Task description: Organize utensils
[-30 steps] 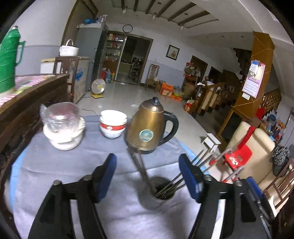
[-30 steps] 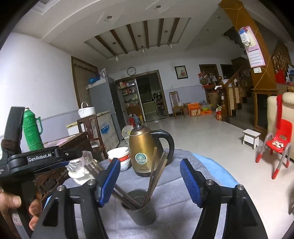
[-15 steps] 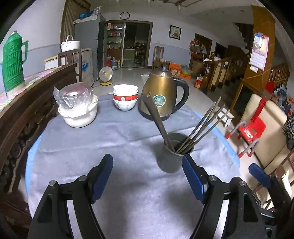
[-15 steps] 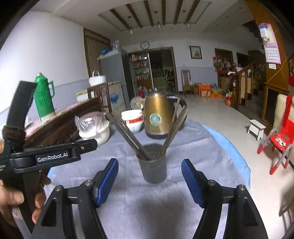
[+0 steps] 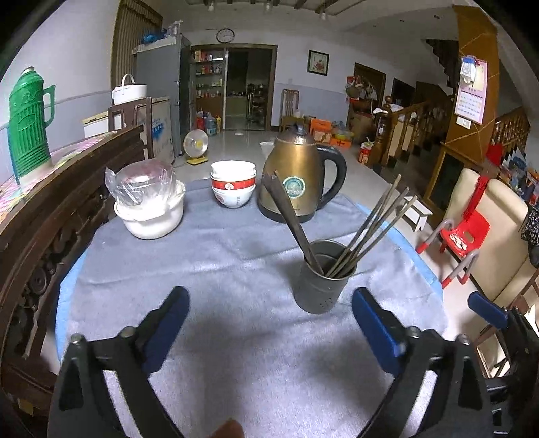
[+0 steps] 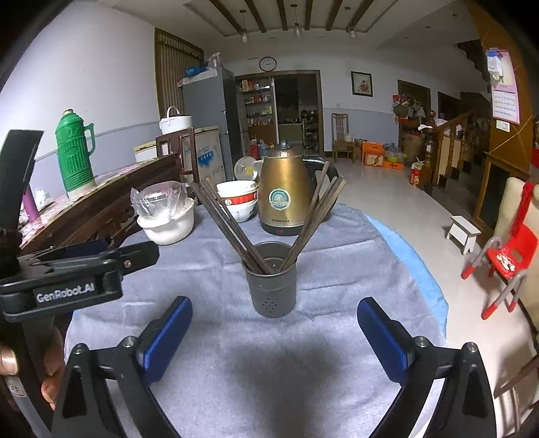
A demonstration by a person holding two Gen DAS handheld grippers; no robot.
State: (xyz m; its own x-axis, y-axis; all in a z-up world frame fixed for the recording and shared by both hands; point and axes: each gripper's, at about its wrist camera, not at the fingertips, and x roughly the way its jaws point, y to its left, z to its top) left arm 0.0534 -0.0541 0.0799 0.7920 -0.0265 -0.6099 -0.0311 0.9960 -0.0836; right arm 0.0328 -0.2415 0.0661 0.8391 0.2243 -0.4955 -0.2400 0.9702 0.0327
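Grey tablecloth (image 6: 337, 269), chopstick-filled holder (image 6: 271, 283) just ahead of both spread, empty tools (image 5: 269, 323) (image 6: 274, 333).

Holder: dark metal utensil holder (image 5: 320, 281) upright on the grey cloth (image 5: 209, 269)
Contents: chopsticks (image 5: 370, 229) leaning right, darker ones left
Kettle (image 5: 298, 177): behind holder
Left gripper (image 5: 269, 326): spread wide, empty, before holder

We see a wide room with pale walls (image 6: 101, 77), a glossy tiled floor (image 6: 404, 202) and ceiling beams (image 6: 256, 20). Far off stands an open doorway (image 5: 249, 91) under a clock (image 5: 225, 35); a wooden staircase (image 5: 414, 124) rises right.
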